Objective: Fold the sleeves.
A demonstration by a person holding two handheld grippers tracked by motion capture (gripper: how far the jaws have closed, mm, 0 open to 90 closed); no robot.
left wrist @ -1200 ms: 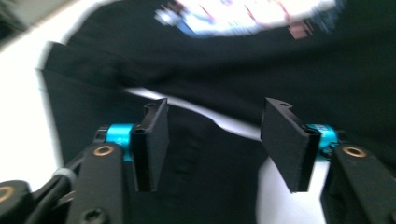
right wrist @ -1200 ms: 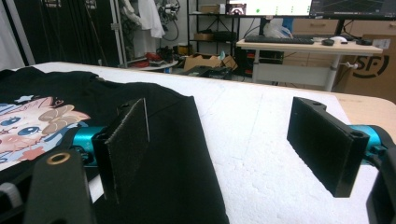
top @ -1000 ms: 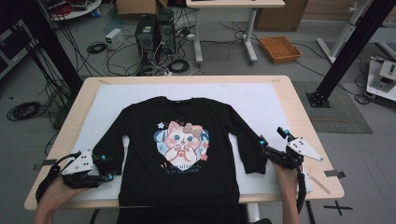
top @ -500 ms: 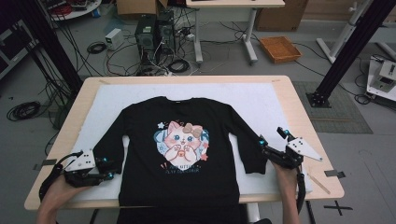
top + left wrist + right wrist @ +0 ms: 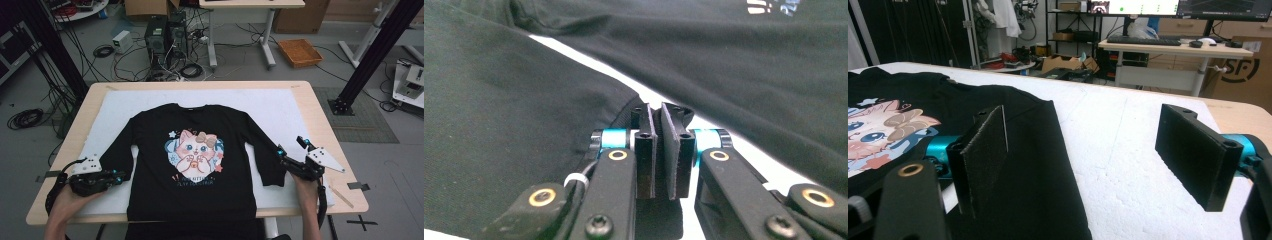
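Observation:
A black sweatshirt (image 5: pixel 195 160) with a pink cat print lies flat, front up, on a white sheet (image 5: pixel 280 110) over the wooden table (image 5: pixel 320 115). My left gripper (image 5: pixel 120 176) lies low at the cuff of the garment's left sleeve (image 5: pixel 499 100). Its jaws have just been closing, and in the left gripper view the gripper (image 5: pixel 658 112) is shut with black cuff cloth pinched between the pads. My right gripper (image 5: pixel 290 146) is at the end of the right sleeve (image 5: pixel 1043 165). That gripper (image 5: pixel 1083 130) stands wide open, one pad over the sleeve's edge and the other over the white sheet.
Beyond the table's far edge the floor holds computer towers (image 5: pixel 165 32), loose cables and an orange basket (image 5: pixel 299 51). A black frame post (image 5: pixel 370 55) rises at the right. A desk with monitors (image 5: pixel 1173 47) stands in the background of the right gripper view.
The left gripper's jaws have come together on the left sleeve cuff, and the hand has shifted slightly. The right gripper and the sweatshirt have stayed put.

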